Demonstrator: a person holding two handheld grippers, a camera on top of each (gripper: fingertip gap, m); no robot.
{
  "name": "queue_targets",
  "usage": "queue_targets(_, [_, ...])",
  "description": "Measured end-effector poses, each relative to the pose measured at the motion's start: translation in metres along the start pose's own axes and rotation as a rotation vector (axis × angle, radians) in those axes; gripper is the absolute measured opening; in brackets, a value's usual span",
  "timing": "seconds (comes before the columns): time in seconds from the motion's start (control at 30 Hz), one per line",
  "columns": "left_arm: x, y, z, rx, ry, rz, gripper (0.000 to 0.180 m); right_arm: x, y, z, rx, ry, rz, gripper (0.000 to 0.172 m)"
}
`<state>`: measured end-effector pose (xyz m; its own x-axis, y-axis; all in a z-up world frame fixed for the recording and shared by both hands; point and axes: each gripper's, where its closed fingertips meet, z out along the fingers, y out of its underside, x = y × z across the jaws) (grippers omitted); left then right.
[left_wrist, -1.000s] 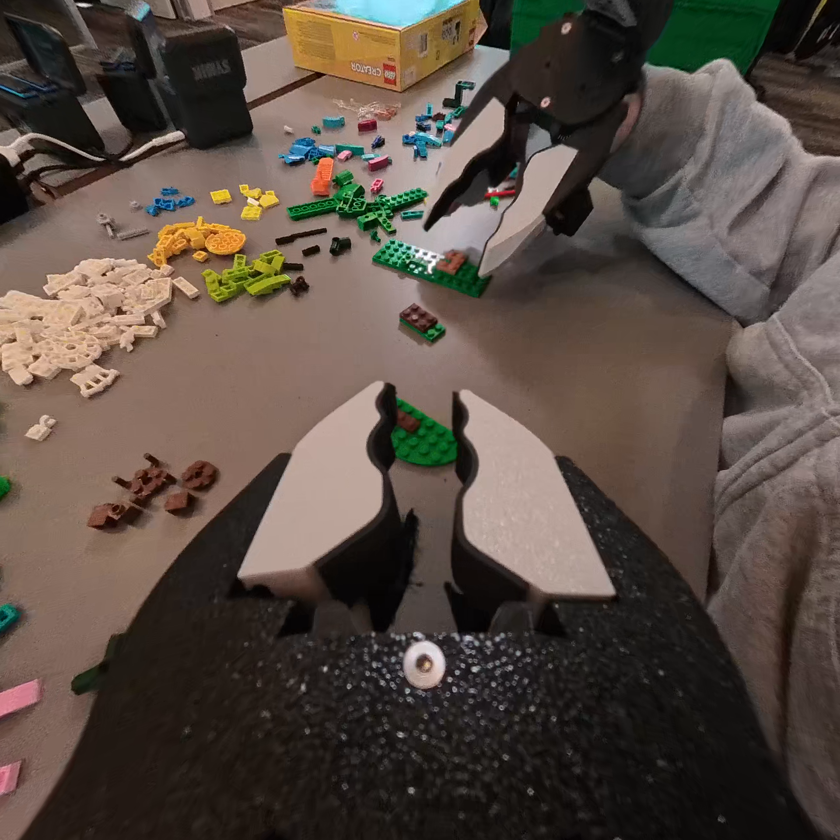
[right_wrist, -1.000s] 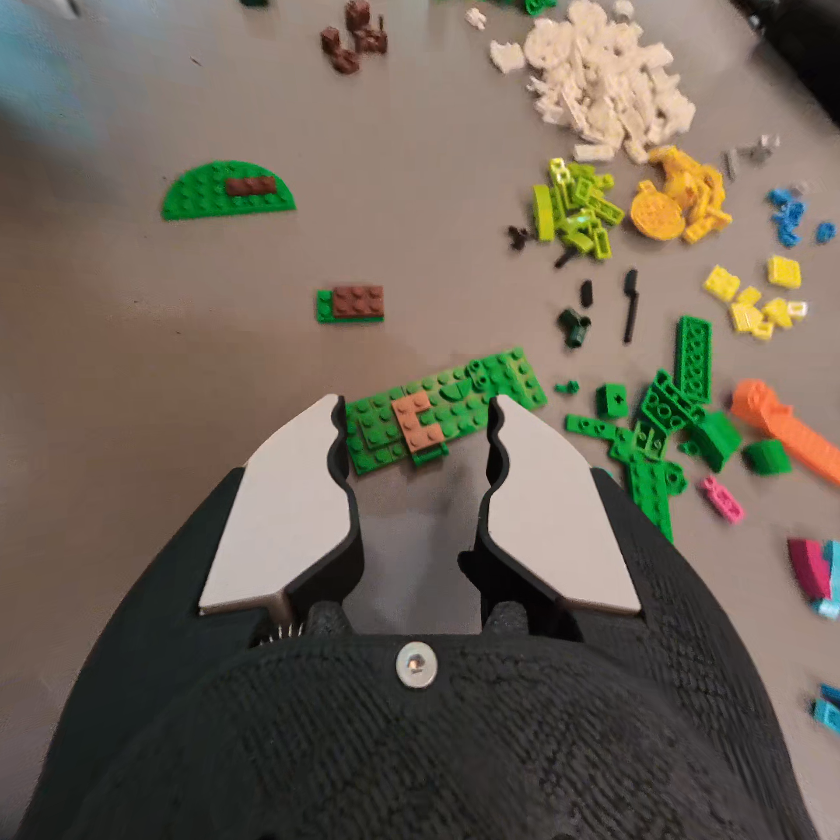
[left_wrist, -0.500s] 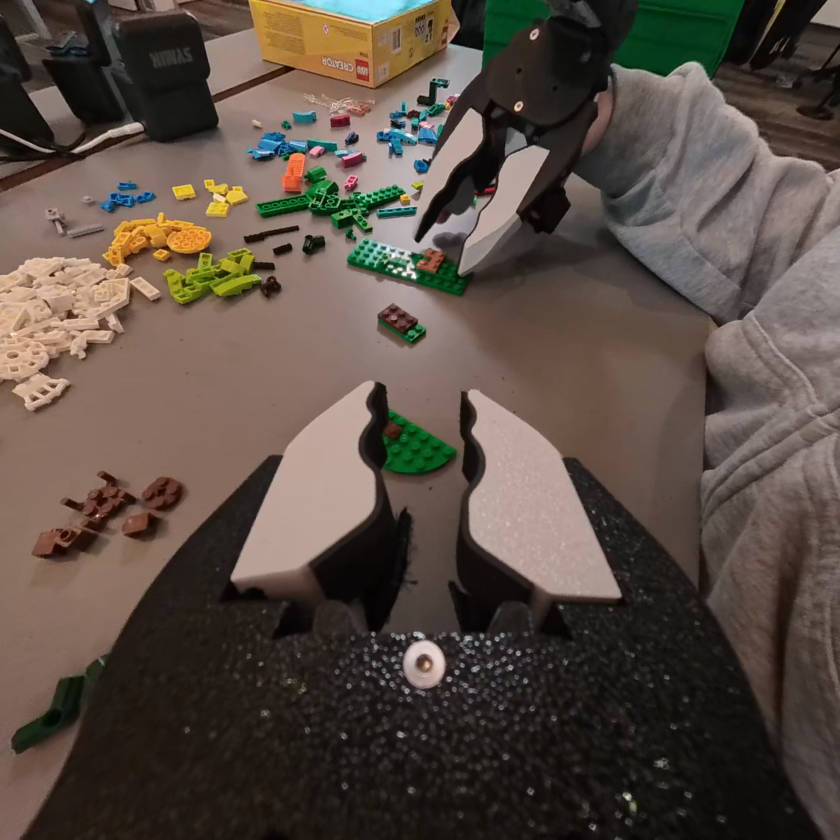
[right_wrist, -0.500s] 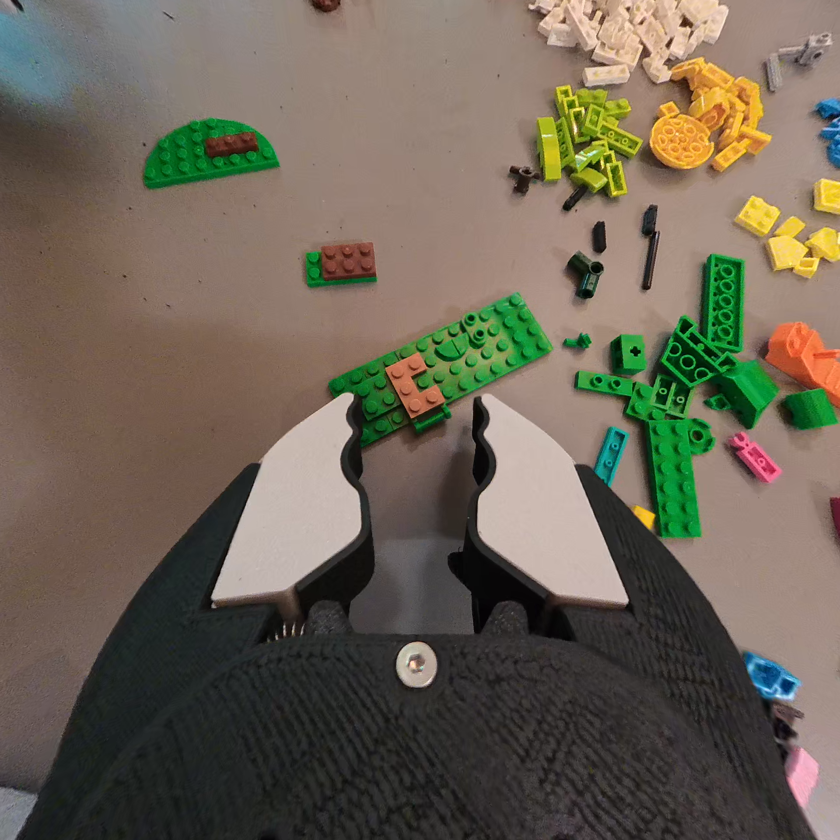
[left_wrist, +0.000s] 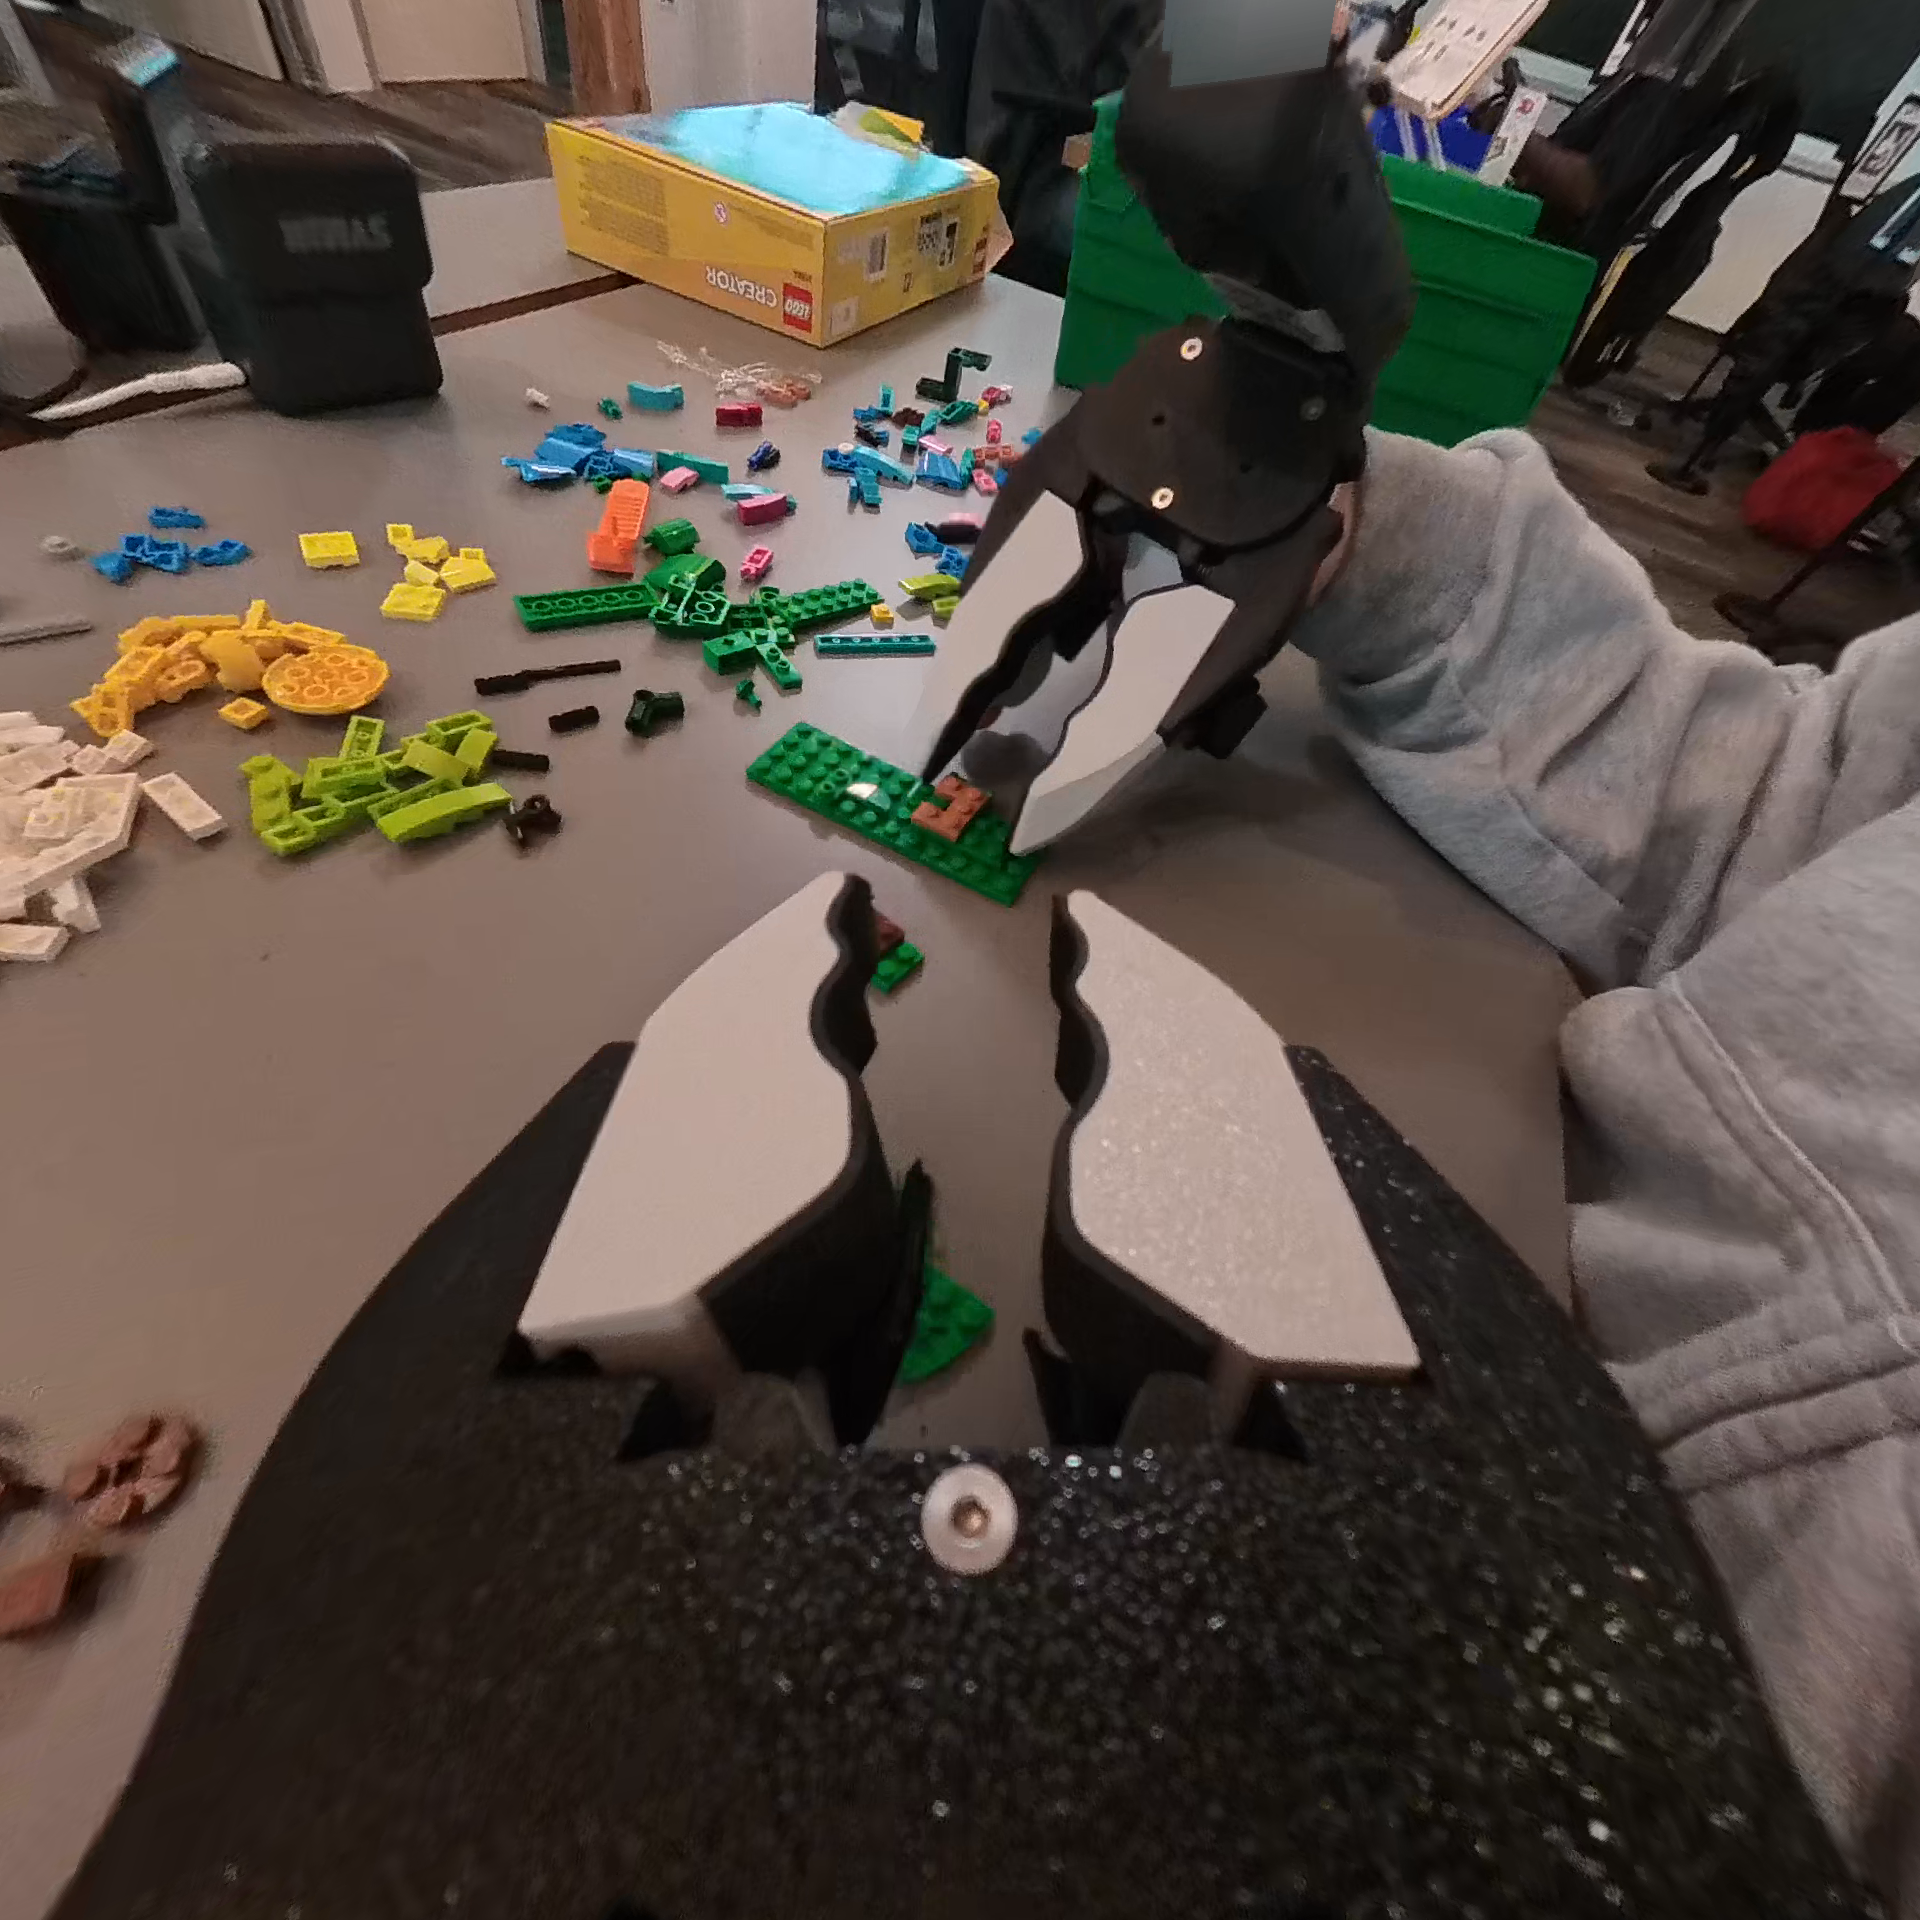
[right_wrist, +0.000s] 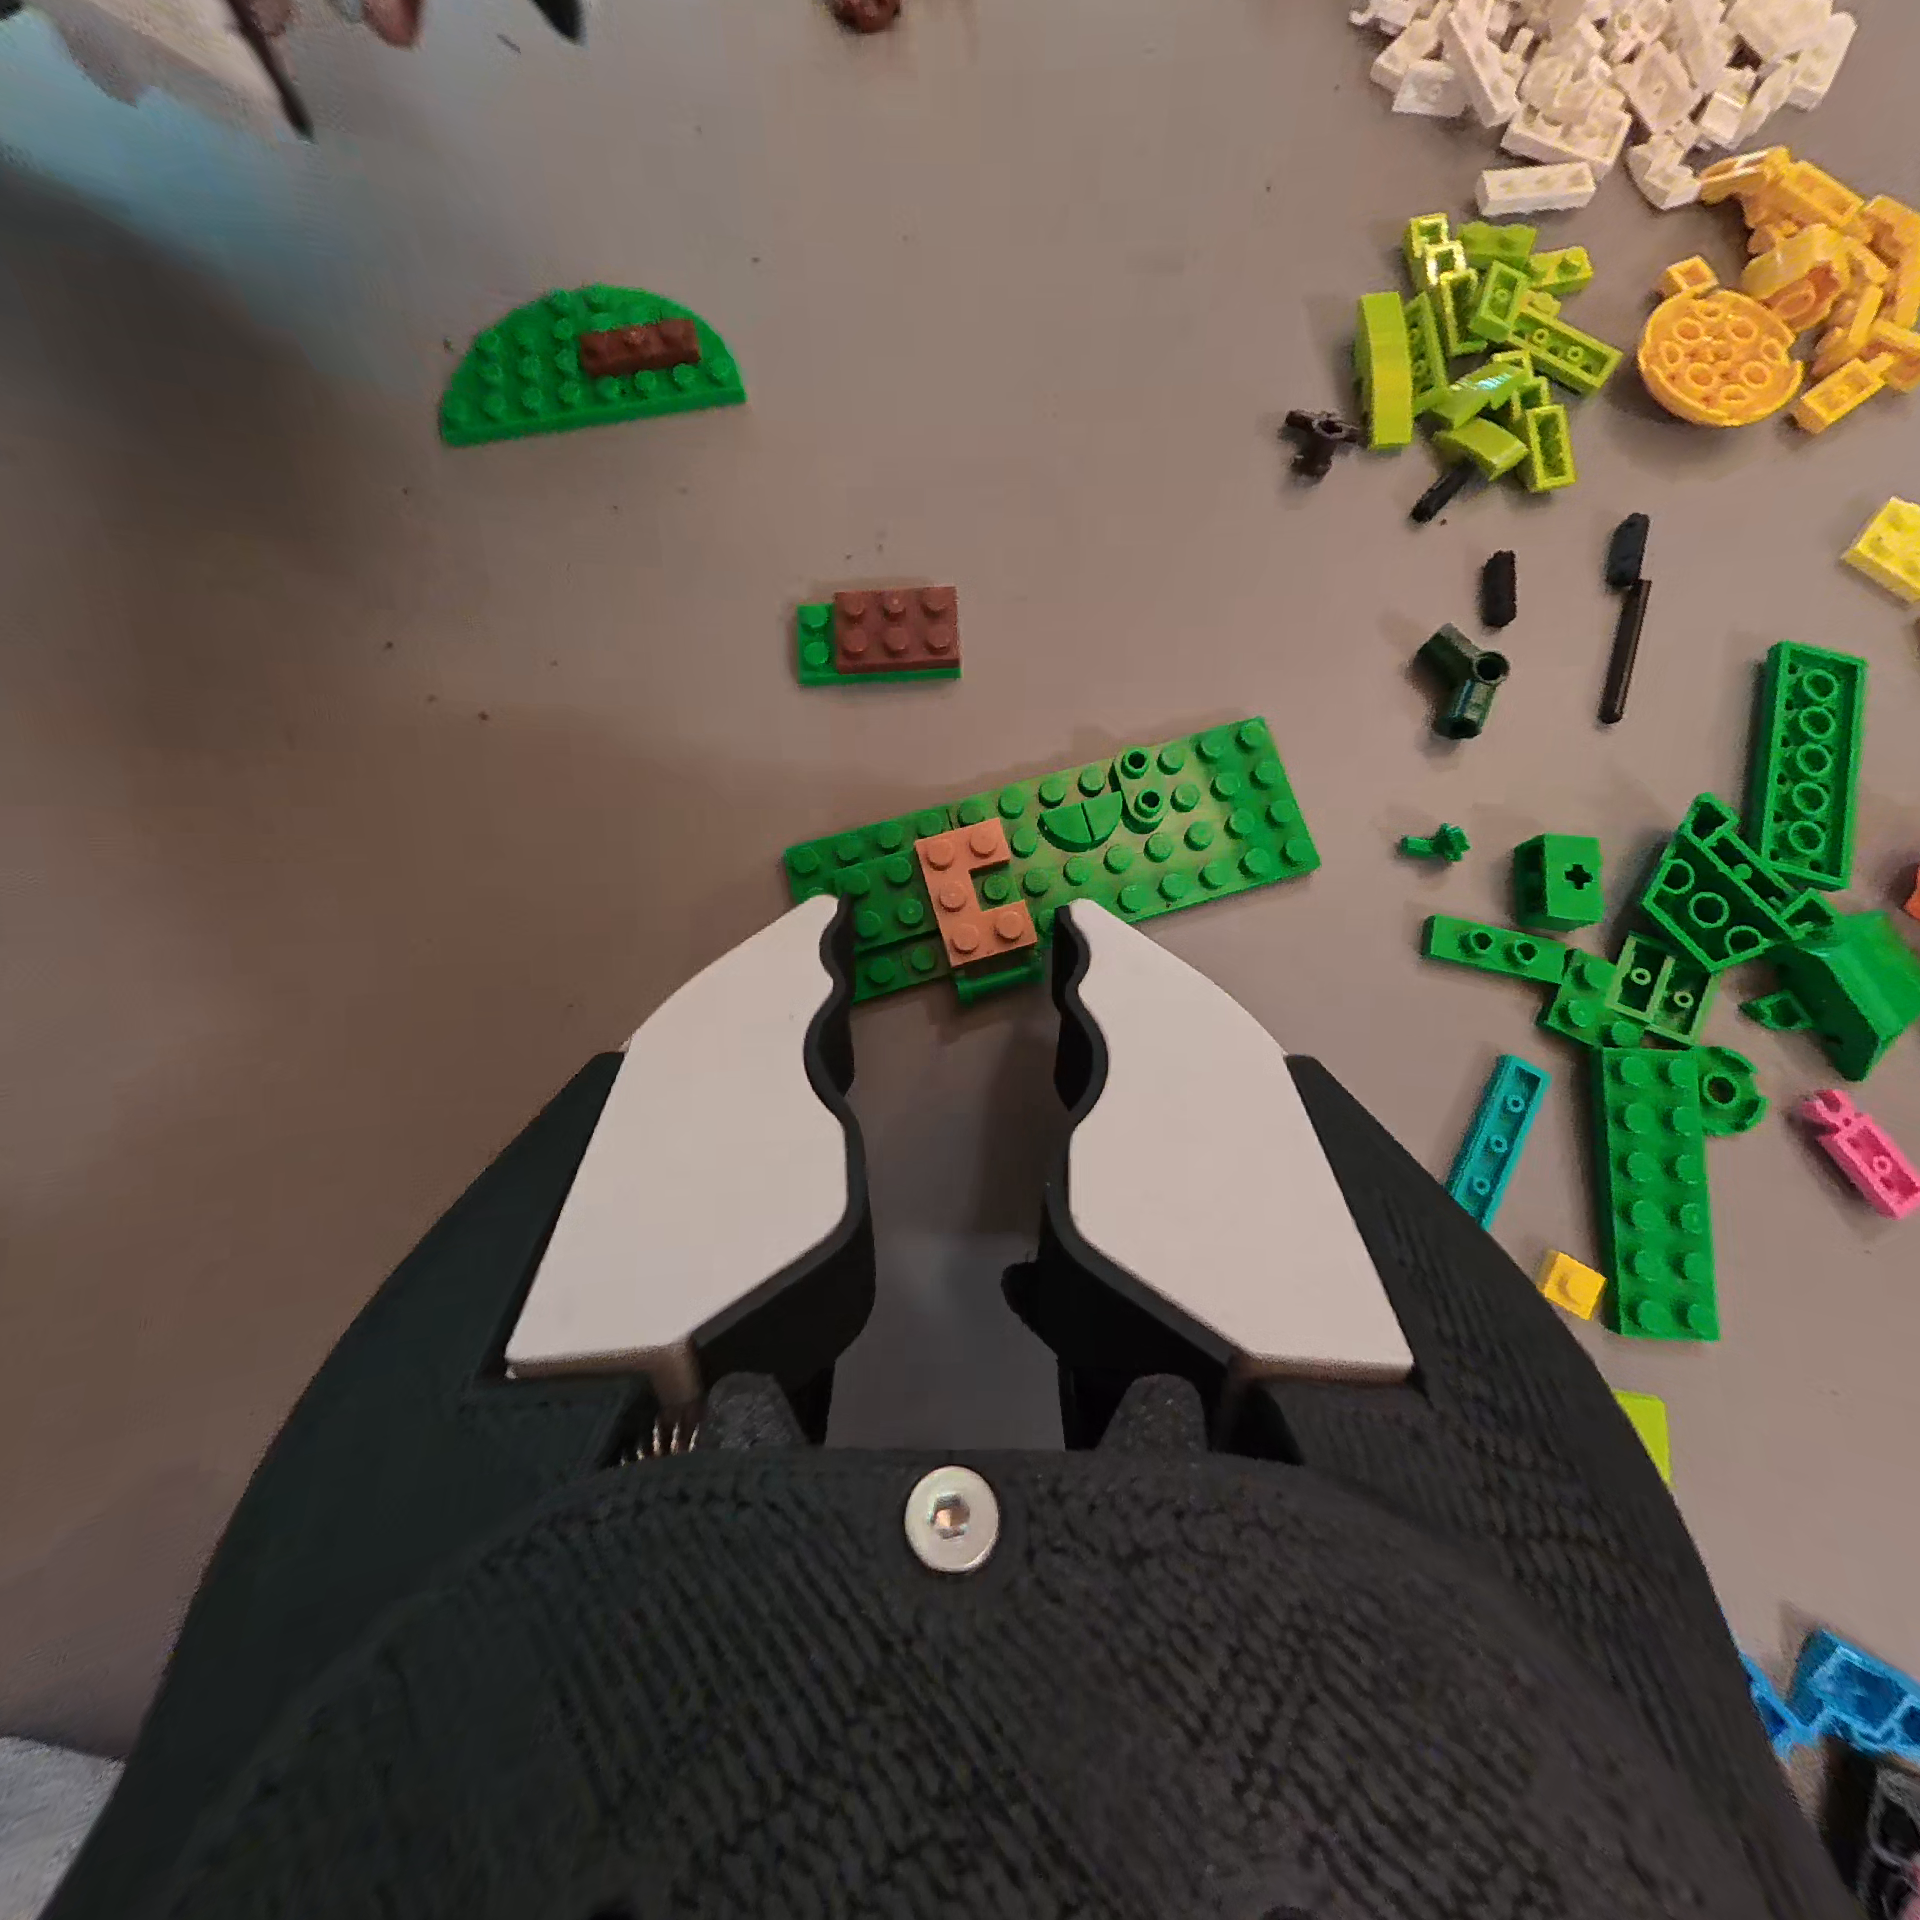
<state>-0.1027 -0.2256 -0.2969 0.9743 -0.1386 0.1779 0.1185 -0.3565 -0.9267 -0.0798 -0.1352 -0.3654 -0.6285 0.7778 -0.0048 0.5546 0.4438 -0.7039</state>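
Grey tabletop (right_wrist: 312, 935) now shows the right gripper (right_wrist: 945, 914) narrowed around the green plate (right_wrist: 1174, 831) with its orange piece (right_wrist: 971, 904), contact unclear, while the left gripper (left_wrist: 961, 914), parted, has passed the half-round plate (right_wrist: 592, 364).

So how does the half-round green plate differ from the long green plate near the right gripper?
The half-round green plate has one straight edge and one curved edge, and carries a dark brown bar. The long green plate is a rectangle and carries an orange-brown C-shaped piece plus small green parts. The half-round plate lies apart from the right gripper; the long plate lies right at its open fingertips. Both are studded and lie flat on the grey table.
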Motion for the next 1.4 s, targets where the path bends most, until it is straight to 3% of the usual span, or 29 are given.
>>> queue_targets(0.2, [0.006, -0.003, 0.029, -0.080, 0.056, 0.019, 0.032, -0.033, 0.011, -0.012, -0.017, -0.171, -0.135, 0.031])
queue_targets(0.27, [0.008, -0.003, 0.034, -0.099, 0.055, 0.042, 0.032, -0.027, 0.007, -0.017, 0.008, -0.118, -0.140, 0.036])
queue_targets(0.37, [0.009, -0.005, 0.037, -0.098, 0.046, 0.062, 0.032, -0.015, -0.015, -0.021, 0.087, -0.049, 0.008, 0.055])
queue_targets(0.53, [0.006, -0.005, 0.038, -0.091, 0.048, 0.035, 0.031, -0.017, -0.003, -0.001, -0.113, 0.066, 0.068, 0.072])
queue_targets(0.6, [0.005, -0.005, 0.037, -0.082, 0.045, 0.030, 0.031, -0.019, 0.004, 0.005, -0.178, 0.111, 0.103, 0.071])
queue_targets(0.77, [0.000, -0.004, 0.034, -0.085, 0.027, 0.023, 0.031, -0.010, 0.014, -0.005, -0.195, 0.194, 0.251, 0.040])
queue_targets(0.83, [-0.001, -0.003, 0.035, -0.081, 0.023, 0.008, 0.032, -0.009, 0.015, -0.006, -0.186, 0.192, 0.243, 0.037])
queue_targets(0.97, [-0.004, -0.007, 0.039, -0.041, 0.009, -0.055, 0.037, -0.010, 0.007, -0.006, -0.131, 0.224, 0.050, 0.034])
queue_targets(1.1, [-0.010, -0.012, 0.047, 0.018, -0.012, -0.183, 0.056, -0.014, -0.022, -0.010, 0.062, 0.274, -0.136, 0.033])
queue_targets(1.2, [-0.002, -0.017, 0.051, 0.063, 0.068, -0.297, 0.064, -0.020, -0.046, -0.020, 0.203, 0.342, -0.298, 0.033])
queue_targets(1.3, [0.011, -0.022, 0.056, 0.099, 0.188, -0.375, 0.056, -0.030, -0.065, -0.027, 0.278, 0.410, -0.459, 0.033])
queue_targets(1.4, [0.020, -0.030, 0.055, 0.166, 0.275, -0.384, 0.030, -0.034, -0.074, -0.028, 0.291, 0.471, -0.552, 0.033])
